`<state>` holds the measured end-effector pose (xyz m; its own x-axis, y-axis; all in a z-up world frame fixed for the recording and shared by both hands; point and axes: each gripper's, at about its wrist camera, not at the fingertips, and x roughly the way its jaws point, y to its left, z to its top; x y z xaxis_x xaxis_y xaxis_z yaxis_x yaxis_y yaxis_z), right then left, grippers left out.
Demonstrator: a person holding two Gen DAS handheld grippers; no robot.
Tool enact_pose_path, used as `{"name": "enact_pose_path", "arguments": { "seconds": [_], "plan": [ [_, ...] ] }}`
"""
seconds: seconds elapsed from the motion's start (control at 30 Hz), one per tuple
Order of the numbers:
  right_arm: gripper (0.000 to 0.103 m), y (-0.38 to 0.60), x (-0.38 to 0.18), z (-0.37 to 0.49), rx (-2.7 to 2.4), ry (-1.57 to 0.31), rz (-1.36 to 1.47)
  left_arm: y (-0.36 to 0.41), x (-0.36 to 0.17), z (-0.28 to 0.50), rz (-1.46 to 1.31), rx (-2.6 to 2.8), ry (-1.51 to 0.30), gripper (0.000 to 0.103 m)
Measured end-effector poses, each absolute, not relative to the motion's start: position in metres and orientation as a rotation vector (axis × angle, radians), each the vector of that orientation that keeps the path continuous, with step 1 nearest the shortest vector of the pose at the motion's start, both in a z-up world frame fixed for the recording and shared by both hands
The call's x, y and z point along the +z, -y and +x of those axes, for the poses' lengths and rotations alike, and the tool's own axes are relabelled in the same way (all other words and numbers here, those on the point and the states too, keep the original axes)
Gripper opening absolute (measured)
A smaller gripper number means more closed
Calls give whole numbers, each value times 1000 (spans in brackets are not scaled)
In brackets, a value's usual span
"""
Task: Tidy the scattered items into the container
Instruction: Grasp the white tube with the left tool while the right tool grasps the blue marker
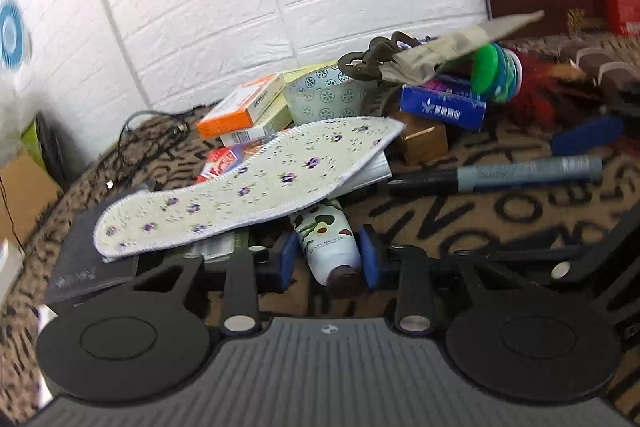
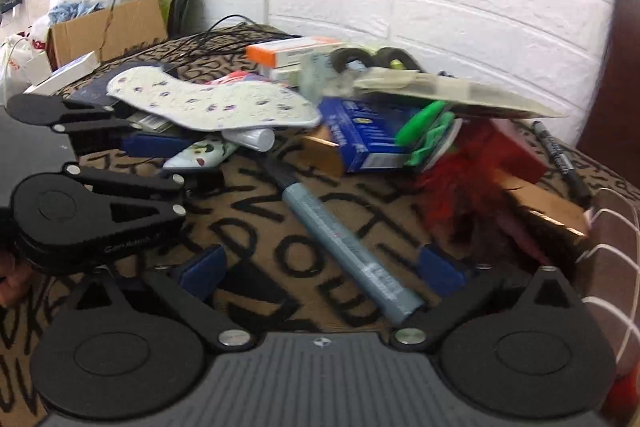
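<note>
My left gripper (image 1: 329, 259) has its blue pads on both sides of a white tube with an olive print (image 1: 330, 243), which lies under a floral insole (image 1: 256, 179); the pads look shut on the tube. The tube also shows in the right wrist view (image 2: 200, 153), with the left gripper (image 2: 152, 143) beside it. My right gripper (image 2: 320, 267) is open, its pads astride a grey marker pen (image 2: 340, 239) lying on the patterned cloth (image 2: 256, 267). The pen also shows in the left wrist view (image 1: 500, 173).
A heap of boxes lies behind: an orange box (image 1: 236, 107), a blue box (image 1: 444, 107), green rings (image 1: 496, 71), a patterned cup (image 1: 324, 95), red feathers (image 2: 448, 183), a black pen (image 2: 560, 155). A cardboard carton (image 2: 108, 27) stands at the far left by the white brick wall.
</note>
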<state>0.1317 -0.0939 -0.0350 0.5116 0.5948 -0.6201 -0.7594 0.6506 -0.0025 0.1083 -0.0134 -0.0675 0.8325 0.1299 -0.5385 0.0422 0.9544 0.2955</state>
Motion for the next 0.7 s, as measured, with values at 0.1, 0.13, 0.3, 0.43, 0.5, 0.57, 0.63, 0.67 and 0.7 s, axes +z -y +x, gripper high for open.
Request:
{"name": "enact_pose_path", "arguments": {
  "seconds": [0.1,0.13,0.3,0.43,0.5,0.57,0.63,0.67,0.7],
  "plan": [
    [103,90,-34,128,822,-633,-293,-1,-67,106,286,32,-598,30],
    [103,90,-34,128,839,-641,-294,-4,-68,105,300,24,-594,30],
    [103,92,-32,124,901,-670,-293,-11,-69,102,310,-7,-591,28],
    [87,89,-28,121,924,-658,-296,-6,-69,102,328,-9,-586,29],
    [85,88,-26,126,926,-664,-292,1,-70,98,368,-2,-576,31],
    [85,84,-24,133,929,-671,-295,3,-70,97,395,4,-567,34],
    [85,76,-25,138,926,-661,-329,-2,-69,97,368,0,-571,36],
    [85,73,-26,140,932,-655,-344,-4,-69,98,350,0,-573,38],
    [82,71,-26,143,935,-646,-344,-6,-68,98,333,-2,-575,38]
  ]
}}
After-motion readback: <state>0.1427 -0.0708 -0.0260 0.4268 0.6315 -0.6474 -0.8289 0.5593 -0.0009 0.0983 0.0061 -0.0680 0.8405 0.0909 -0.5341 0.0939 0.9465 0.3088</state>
